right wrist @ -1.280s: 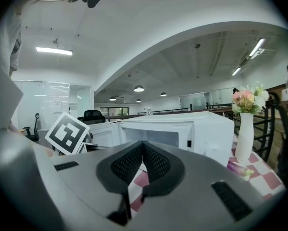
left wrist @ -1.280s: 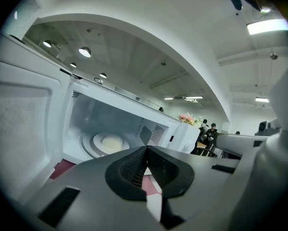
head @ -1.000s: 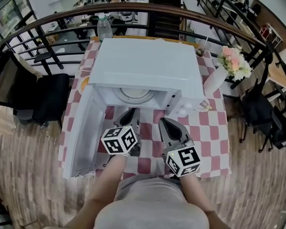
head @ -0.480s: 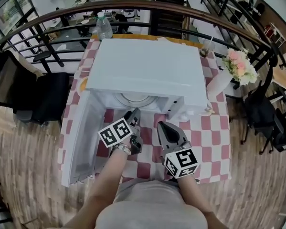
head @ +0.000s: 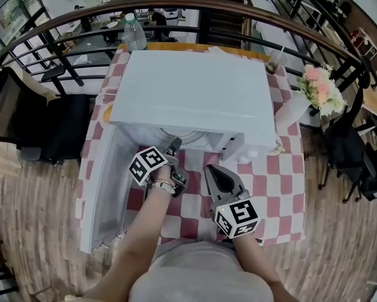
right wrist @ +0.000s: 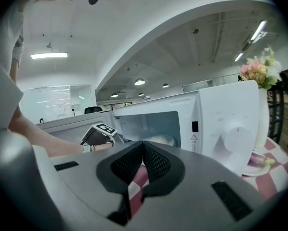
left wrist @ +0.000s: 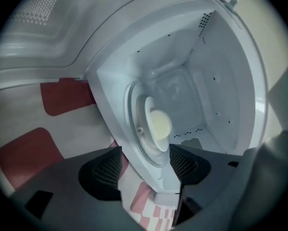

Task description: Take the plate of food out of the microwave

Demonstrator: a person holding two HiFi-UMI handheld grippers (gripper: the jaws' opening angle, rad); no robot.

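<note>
Microwave [head: 194,99], white, stands on a table under a red-and-white checked cloth [head: 273,181], its door [head: 103,187] swung open to the left. Inside the cavity a plate [left wrist: 149,110] sits on the glass turntable [left wrist: 134,105], carrying a pale yellow mound of food [left wrist: 159,124]. The left gripper [left wrist: 144,165] is at the mouth of the cavity, rolled to one side and aimed at the plate. Its jaws have just been opening and now stand wide apart. The pads press on nothing, and the plate lies beyond their tips, not touched. In the head view this gripper [head: 174,148] sits just under the microwave's front edge. The right gripper [right wrist: 144,153] is held in front of the microwave, near its control panel and apart from the cavity, with its 2 jaws closed together on nothing. A vase of flowers [head: 317,87] stands at the microwave's right, and a bottle [head: 136,36] behind it.
</note>
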